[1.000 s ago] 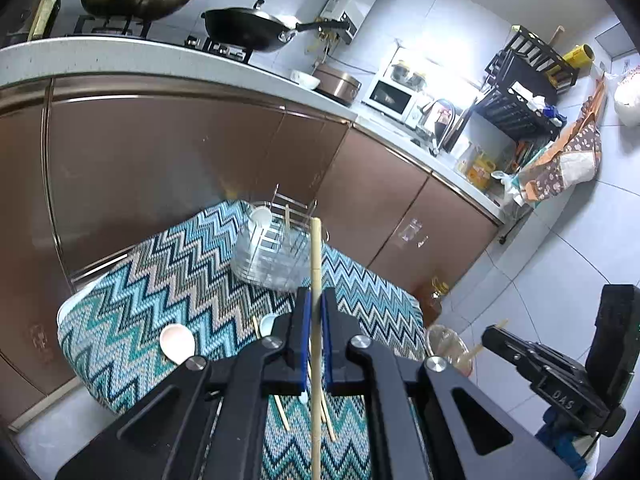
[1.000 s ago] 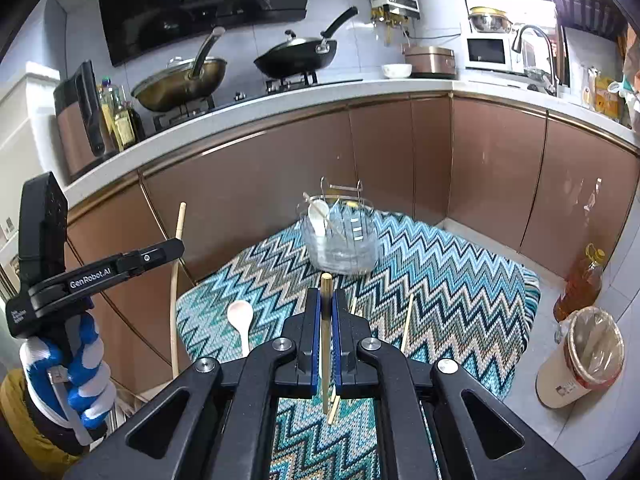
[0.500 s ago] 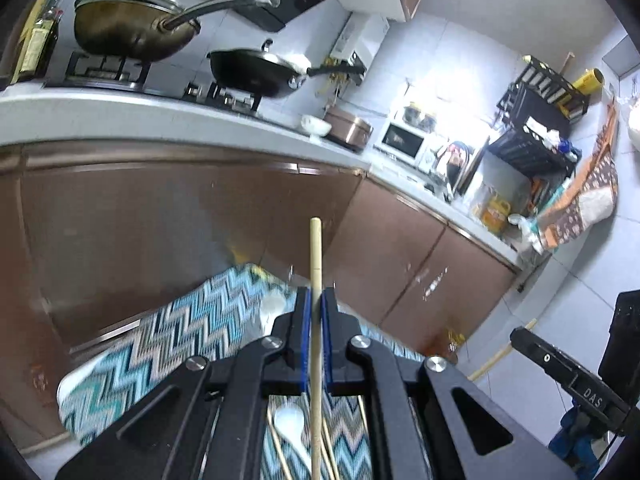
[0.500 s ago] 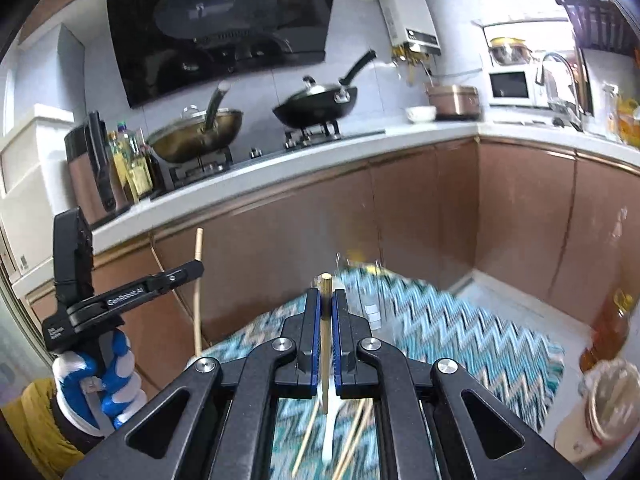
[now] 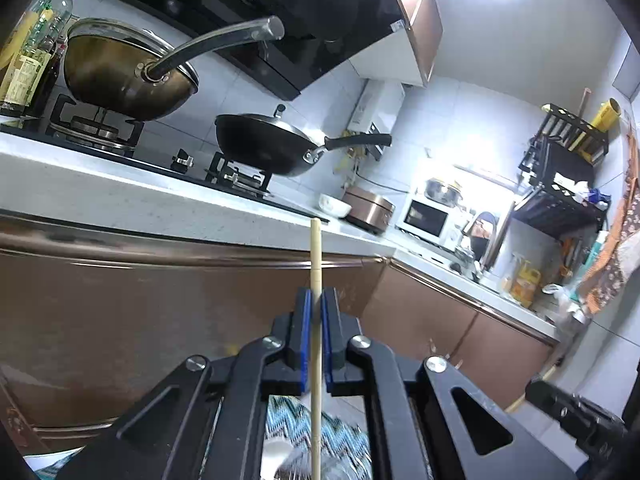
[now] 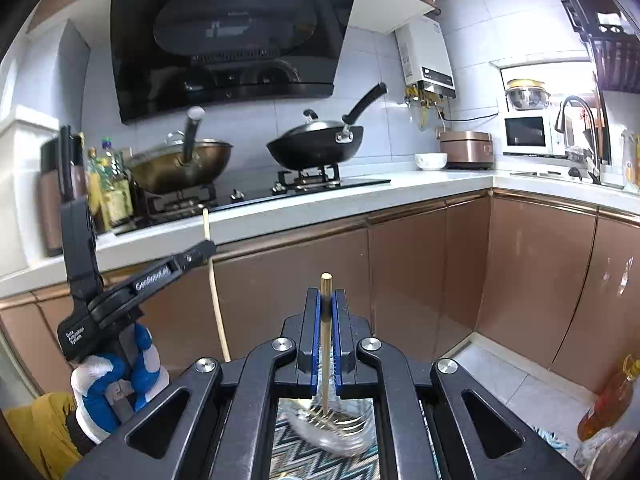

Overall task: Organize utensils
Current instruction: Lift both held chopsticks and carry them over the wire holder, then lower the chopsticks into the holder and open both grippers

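Left gripper (image 5: pixel 315 300): jaws clamped on pale chopstick (image 5: pixel 316 252), upright between them.
Right gripper (image 6: pixel 327 300): jaws clamped on golden chopstick (image 6: pixel 326 320), tip just above.

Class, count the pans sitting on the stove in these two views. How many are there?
2. A brass-coloured lidded pan sits on the left burner and a black wok on the right burner. Nothing hides a third burner.

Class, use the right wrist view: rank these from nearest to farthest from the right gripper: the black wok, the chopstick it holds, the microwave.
1. chopstick: clamped in the right gripper.
2. black wok: on the stove, across the counter, slightly left.
3. microwave: far right corner, behind the tap.
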The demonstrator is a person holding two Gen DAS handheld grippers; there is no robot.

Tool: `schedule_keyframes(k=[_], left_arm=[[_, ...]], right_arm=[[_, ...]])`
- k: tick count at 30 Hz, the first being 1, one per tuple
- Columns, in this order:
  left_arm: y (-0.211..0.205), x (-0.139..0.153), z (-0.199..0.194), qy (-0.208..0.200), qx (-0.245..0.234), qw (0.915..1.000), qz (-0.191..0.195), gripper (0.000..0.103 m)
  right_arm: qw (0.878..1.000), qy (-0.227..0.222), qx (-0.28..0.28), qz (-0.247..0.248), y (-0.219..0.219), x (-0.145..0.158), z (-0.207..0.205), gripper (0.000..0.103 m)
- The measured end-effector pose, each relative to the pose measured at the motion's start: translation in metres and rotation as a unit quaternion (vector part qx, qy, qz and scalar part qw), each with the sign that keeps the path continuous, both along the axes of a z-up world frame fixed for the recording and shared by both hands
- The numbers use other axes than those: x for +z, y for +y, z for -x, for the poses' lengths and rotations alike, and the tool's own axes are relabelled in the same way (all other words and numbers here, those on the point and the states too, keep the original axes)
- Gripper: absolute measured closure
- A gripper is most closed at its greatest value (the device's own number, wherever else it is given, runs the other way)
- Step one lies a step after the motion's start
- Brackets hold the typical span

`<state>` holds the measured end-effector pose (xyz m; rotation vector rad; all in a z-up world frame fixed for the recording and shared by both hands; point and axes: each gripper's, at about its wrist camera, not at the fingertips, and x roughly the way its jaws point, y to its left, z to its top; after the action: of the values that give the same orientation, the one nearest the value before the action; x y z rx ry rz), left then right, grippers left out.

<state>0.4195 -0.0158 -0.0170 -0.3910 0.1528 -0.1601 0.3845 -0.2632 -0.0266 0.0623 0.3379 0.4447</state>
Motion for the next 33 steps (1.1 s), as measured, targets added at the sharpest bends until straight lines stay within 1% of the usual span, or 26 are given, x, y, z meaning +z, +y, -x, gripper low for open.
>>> schedule_keyframes(k=[5,10,14,17,20,21,22,23,24,25,27,30,33], left_arm=[[-0.017,-0.031,-0.031,-0.002,0.025,0.9996,-0.012,0.098],[-0.027,-0.066,-0.051,0.015,0.04,0.9991,-0.009,0.098],[-0.034,-0.09,-0.058,0.027,0.046,0.9985,-0.011,0.098],[-0.038,-0.106,-0.058,0.036,0.049,0.9981,-0.009,0.098],[-0.044,-0.12,-0.059,0.051,0.042,0.9977,-0.017,0.097],[-0.045,-0.124,-0.059,0.061,0.034,0.9974,-0.019,0.096],[-0.046,-0.125,-0.057,0.067,0.03,0.9971,-0.02,0.091],[-0.045,-0.126,-0.055,0.071,0.027,0.9969,-0.019,0.087],[-0.044,-0.125,-0.051,0.072,0.026,0.9969,-0.02,0.079],[-0.043,-0.122,-0.046,0.071,0.024,0.997,-0.021,0.075],[-0.039,-0.113,-0.034,0.069,0.022,0.997,-0.027,0.072],[-0.03,-0.089,-0.007,0.06,0.026,0.9968,-0.046,0.07],[-0.022,-0.065,0.02,0.057,0.03,0.9956,-0.068,0.065]], right_arm=[[1.0,0.015,0.001,0.012,0.003,-0.031,-0.028,0.098],[0.999,0.031,-0.003,0.029,0.01,-0.064,-0.047,0.098],[0.998,0.051,-0.001,0.038,0.016,-0.09,-0.055,0.098],[0.997,0.066,0.0,0.039,0.018,-0.103,-0.056,0.098],[0.996,0.077,-0.003,0.047,0.02,-0.113,-0.055,0.097],[0.995,0.082,-0.004,0.05,0.02,-0.115,-0.054,0.093],[0.995,0.085,-0.004,0.053,0.02,-0.116,-0.052,0.085],[0.995,0.087,-0.006,0.056,0.02,-0.116,-0.049,0.082],[0.994,0.087,-0.008,0.059,0.02,-0.115,-0.046,0.077],[0.995,0.085,-0.01,0.06,0.019,-0.113,-0.042,0.076],[0.995,0.081,-0.015,0.056,0.016,-0.105,-0.032,0.076],[0.996,0.069,-0.02,0.052,0.013,-0.087,-0.012,0.076],[0.997,0.058,-0.021,0.045,0.01,-0.066,0.014,0.076]])
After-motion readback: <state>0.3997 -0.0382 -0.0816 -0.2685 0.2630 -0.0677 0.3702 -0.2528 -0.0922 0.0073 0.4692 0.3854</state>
